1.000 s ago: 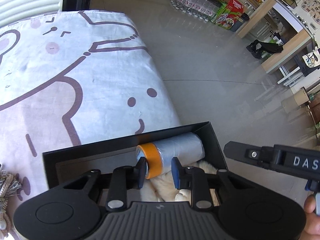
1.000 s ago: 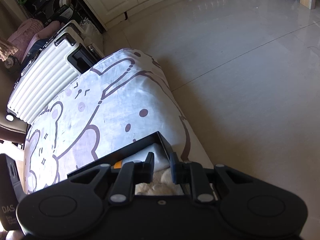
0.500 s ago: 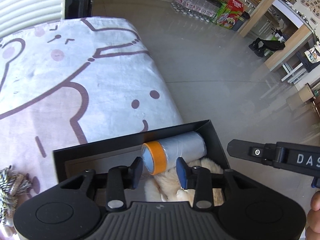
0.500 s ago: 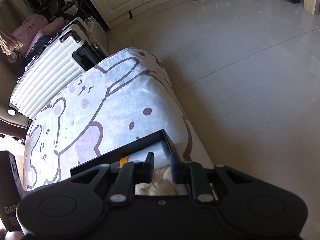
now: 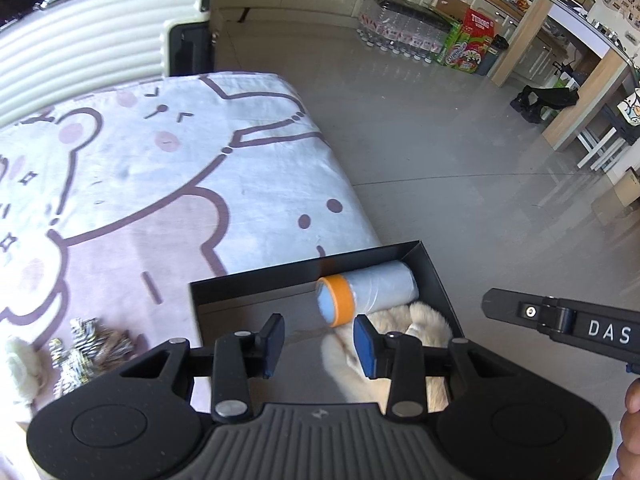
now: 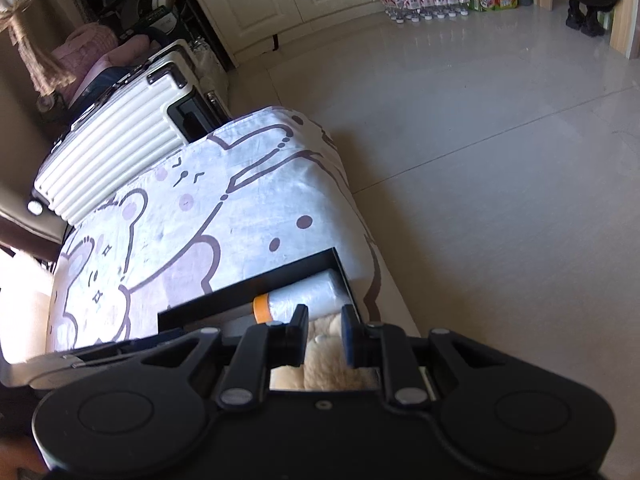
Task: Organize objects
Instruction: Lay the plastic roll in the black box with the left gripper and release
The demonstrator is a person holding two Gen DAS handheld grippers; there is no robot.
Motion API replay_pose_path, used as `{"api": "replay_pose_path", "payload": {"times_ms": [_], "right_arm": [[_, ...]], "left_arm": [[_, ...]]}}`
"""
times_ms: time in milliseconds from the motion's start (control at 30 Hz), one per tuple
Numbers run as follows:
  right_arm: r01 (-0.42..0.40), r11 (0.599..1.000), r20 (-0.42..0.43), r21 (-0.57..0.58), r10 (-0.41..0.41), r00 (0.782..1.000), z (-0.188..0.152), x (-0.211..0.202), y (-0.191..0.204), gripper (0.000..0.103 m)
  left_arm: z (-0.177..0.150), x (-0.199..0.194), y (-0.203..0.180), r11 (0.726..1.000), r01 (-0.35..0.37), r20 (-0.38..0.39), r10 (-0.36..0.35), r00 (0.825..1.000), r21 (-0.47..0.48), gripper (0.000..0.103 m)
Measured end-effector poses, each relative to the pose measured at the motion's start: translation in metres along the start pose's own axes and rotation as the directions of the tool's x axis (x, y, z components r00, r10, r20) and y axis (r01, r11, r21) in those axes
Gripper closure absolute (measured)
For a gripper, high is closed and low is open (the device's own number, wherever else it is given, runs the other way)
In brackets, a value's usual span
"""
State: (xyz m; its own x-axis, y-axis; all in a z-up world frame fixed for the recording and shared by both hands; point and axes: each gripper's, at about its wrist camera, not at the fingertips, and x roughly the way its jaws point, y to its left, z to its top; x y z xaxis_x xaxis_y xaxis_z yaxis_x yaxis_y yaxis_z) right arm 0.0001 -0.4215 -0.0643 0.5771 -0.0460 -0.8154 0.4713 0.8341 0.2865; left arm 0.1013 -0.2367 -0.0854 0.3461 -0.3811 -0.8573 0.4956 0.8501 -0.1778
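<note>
A black open box (image 5: 256, 286) sits at the near right edge of the bear-print blanket (image 5: 160, 184). Inside it lie a plastic film roll with an orange tape end (image 5: 364, 294) and a cream plush toy (image 5: 404, 332). My left gripper (image 5: 319, 340) hovers open and empty above the box. My right gripper (image 6: 325, 335) is open by a narrow gap and empty above the plush toy (image 6: 332, 360), with the roll (image 6: 300, 296) and the box (image 6: 248, 292) beyond it. The right gripper's side (image 5: 560, 322) shows in the left wrist view.
A striped rope bundle (image 5: 86, 350) and a white fluffy item (image 5: 18, 372) lie on the blanket left of the box. A white ribbed suitcase (image 5: 92, 52) stands behind the blanket. Tiled floor (image 5: 460, 152) drops off to the right, with bottles (image 5: 400, 36) by the far cabinets.
The left gripper has drawn back and up from the roll and its fingers have spread wider. The right gripper has also pulled back slightly and opened a little.
</note>
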Motion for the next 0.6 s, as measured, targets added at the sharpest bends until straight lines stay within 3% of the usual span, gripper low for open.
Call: {"api": "replay_pose_path", "payload": {"times_ms": [500,600], "right_arm": [[0.014,0.995,0.064,-0.097,-0.008,0.998,-0.027,-0.055,0.019,0.079],[0.022,0.994,0.077,-0.103,-0.014,0.997,-0.032,-0.063,0.022,0.078]], "left_arm": [[-0.028,-0.067,0.002,0.997,-0.075,0.060,0.075,0.995,0.004,0.062],[-0.034,-0.079,0.004,0.996,-0.091,0.075,0.090,0.993,0.006,0.057]]}}
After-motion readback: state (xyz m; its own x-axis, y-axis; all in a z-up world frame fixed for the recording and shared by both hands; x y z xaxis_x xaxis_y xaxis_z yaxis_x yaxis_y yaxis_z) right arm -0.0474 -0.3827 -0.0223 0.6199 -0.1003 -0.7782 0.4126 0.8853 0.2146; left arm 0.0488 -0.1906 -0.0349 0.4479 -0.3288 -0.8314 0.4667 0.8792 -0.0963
